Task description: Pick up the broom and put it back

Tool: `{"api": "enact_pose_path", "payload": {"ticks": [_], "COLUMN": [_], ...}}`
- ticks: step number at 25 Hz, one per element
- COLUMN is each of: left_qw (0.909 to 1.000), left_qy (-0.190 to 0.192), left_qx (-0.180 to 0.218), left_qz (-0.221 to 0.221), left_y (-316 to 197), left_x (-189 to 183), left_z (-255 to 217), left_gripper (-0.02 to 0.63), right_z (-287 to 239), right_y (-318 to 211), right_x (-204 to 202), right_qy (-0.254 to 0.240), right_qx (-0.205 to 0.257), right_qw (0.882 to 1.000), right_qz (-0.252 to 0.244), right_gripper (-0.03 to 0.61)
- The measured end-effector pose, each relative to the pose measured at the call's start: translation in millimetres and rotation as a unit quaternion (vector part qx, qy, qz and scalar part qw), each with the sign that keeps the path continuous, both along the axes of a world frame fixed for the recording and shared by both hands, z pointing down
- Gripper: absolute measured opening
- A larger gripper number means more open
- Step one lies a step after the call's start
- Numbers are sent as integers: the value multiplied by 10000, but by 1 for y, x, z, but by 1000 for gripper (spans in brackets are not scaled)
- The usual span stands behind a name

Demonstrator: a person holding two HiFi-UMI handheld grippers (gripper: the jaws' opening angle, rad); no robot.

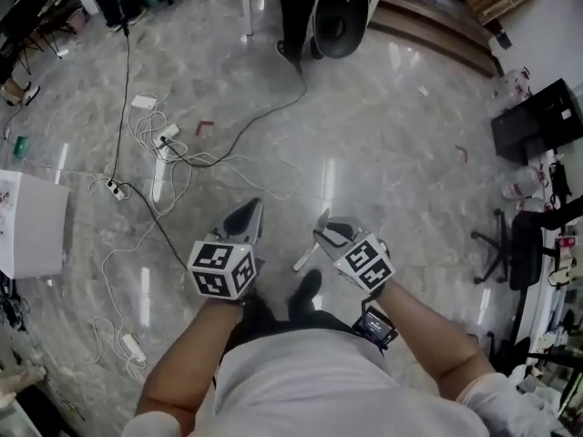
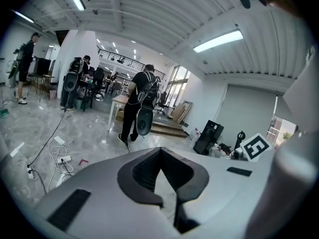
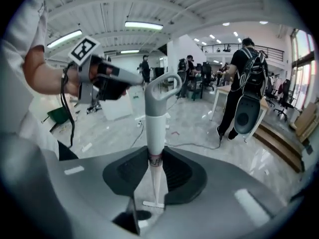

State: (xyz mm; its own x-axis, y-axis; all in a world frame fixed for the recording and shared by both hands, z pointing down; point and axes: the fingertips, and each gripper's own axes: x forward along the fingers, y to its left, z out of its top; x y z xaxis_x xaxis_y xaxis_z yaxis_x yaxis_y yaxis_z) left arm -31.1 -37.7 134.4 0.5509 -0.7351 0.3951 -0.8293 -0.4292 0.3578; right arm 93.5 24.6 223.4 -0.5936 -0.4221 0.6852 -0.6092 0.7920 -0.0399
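**Broom in hand, return yet to come**

The pick-up half looks done. The right claw (image 3: pixel 155 153) is clenched on the broom (image 3: pixel 155 114), its dark pads pressing on either side of the white shaft just below the thick upper tube. The left claw (image 2: pixel 159 152) is closed with nothing in it, its tips meeting in a point, and it hangs beside the other over the marble floor (image 1: pixel 392 153).

What is left, by my reading, is the whole return: carrying the broom to its place and setting it down. No view shows a rack, hook or corner that is plainly meant for it.

The broom's long axis runs close to upright. The grey loop handle is the top end, above the pads. The thin shaft drops away below them to a small crossbar near the floor, close to the person's shoe (image 1: pixel 306 289).
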Motion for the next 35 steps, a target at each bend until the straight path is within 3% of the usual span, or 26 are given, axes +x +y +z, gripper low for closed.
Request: {"api": "enact_pose_path", "payload": {"ticks": [5,15,20,23,31,35], "left_qw": [9993,9935,9907,9880,9872,9790], "left_qy": [13,-272,-215,-213,-221,-101], "left_qx": [-341,-843,-983,-1113,-1274,-1718], "left_qz": [-178,-719,-911,-1045,-937,-1090], "left_y": [-1,-9,-24,-34,-41,-13], "left_x": [-8,-79,-116,-137,-169,-173], "left_z": [59,189,302,378,587,649], "left_gripper": [5,5,5,5,5,5], "right_z": [130,264,354,432,681,756], "right_y": [5,-72,-103,-106,-79,-62], "right_x": [-1,-109,-176,-201,-203,-191], "right_qy": [831,600,430,462,1135,1491], "right_qx": [-483,-148,-131,-412,-957,-1268], "right_qw": [9942,9943,9916,9886,9769,9673], "right_qz": [-480,-872,-1215,-1370,-1537,-1615], "right_gripper": [89,89,89,89,91,91]}}
